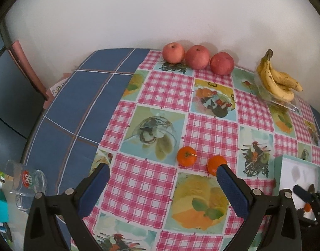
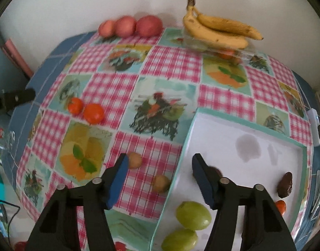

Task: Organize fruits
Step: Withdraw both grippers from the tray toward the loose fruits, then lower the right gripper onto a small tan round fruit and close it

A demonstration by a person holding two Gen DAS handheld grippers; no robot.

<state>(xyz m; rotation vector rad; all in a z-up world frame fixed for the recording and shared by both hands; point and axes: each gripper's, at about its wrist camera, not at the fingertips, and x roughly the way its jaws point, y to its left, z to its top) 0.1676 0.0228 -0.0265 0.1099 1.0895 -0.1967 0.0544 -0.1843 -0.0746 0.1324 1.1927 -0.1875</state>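
While both claws gape wide and empty, the left claw [image 1: 163,168] perhaps touches a tangerine [image 1: 214,164].

Soft, even light fell on the counter [image 1: 160,108], and the apples [image 1: 196,57] cast faint shadows onto the wall behind them. Both fisheye views bowed strongly toward dark corners. The right wrist view was smeared with motion blur; the left was sharper.

Both claws hang above the bench with jaws spread wide and nothing between them: the left claw [image 1: 163,174] and the right claw [image 2: 160,165].
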